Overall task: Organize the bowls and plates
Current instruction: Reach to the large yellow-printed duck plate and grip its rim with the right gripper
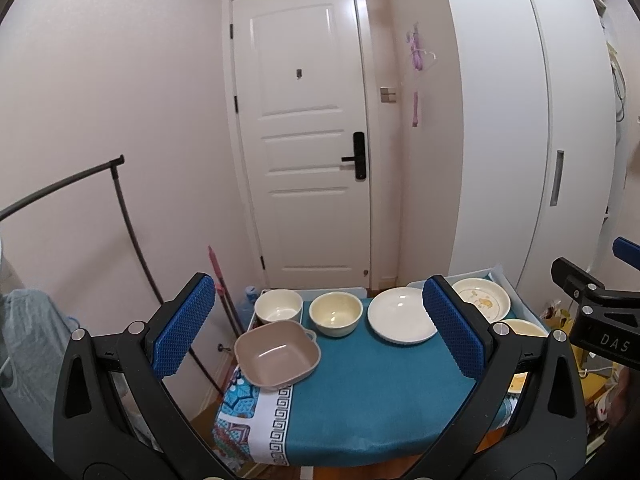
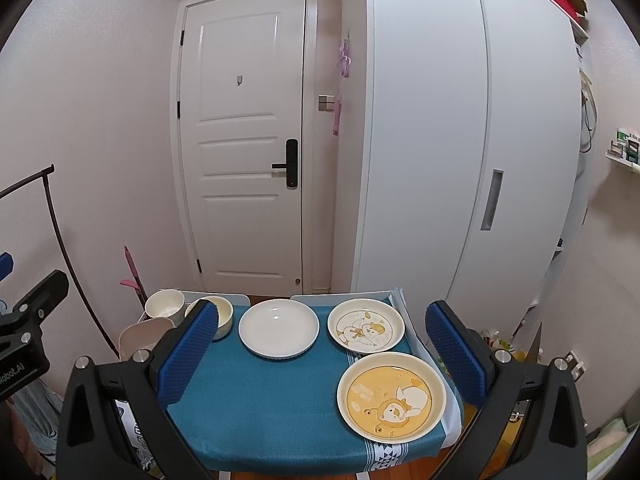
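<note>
A small table under a teal cloth [image 1: 360, 400] holds a tan square bowl [image 1: 278, 354] at the front left, a white bowl [image 1: 278, 306] and a cream bowl [image 1: 336, 313] behind it, a plain white plate [image 1: 400, 320] and a cartoon plate [image 1: 482, 300] at the back right. The right wrist view shows the white plate [image 2: 279, 328], the cartoon plate [image 2: 366, 328] and a yellow cartoon plate [image 2: 391, 396] at the front right. My left gripper [image 1: 316, 328] is open and empty above the near edge. My right gripper [image 2: 320, 354] is open and empty too.
A white door [image 1: 304, 140] and a white wardrobe [image 1: 500, 120] stand behind the table. A black clothes rail [image 1: 128, 220] and a pink mop handle [image 1: 218, 276] stand at the left. Clutter lies on the floor at the right [image 2: 512, 352].
</note>
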Available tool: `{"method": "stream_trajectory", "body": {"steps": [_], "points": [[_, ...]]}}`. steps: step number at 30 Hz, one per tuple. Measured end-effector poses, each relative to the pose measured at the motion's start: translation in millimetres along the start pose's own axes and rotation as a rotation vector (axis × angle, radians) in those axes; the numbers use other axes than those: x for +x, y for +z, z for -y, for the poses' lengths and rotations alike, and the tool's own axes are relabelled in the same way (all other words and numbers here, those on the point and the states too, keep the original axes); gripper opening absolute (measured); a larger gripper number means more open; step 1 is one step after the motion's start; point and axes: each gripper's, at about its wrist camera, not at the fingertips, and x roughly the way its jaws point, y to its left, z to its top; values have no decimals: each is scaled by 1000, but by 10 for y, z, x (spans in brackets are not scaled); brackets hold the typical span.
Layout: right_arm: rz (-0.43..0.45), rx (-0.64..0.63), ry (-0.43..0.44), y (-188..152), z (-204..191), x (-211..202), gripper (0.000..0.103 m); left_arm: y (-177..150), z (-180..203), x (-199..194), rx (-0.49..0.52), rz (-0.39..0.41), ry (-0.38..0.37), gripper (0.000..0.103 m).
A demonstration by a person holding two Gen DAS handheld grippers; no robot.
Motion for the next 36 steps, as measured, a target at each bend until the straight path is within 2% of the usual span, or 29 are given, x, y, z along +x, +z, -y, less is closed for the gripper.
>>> {"method": "stream_trajectory", "body": {"steps": [5,9,15,18,22,27,29,31,32,34,36], "points": [[-6,5,-19,65,65,48,103,105,175,162,40,-2,-40,103],[-35,21,-46,65,229,158,103,128,410,400,75,-27,-112,103],[-116,82,-114,-98,838,450,103,-39,989,905,98,-164,-226,103],[-174,127,-119,-259,1239,670,103,-185,1323,1213,112,-255,-269,103],[-294,169,-55,-554,1732,1105,103,-508,1764,1667,97,-410,-321,103],[-470,225,74,-1030,2216,1724,101,-1033,2251,2191,123,-590,-323,103],[-524,236,125,-1177,2331,1914,95,-1240,2402,2413,112,-654,-336,103],[-586,260,198,-1363,2436,2131,81,-1425,2516,2552,91,-712,-346,103],[-610,272,230,-1437,2465,2212,77,-1529,2564,2628,83,-741,-346,102],[-661,287,283,-1584,2539,2394,66,-1671,2620,2711,74,-784,-346,99],[-699,288,331,-1698,2581,2545,62,-1802,2659,2791,67,-816,-345,93]]}}
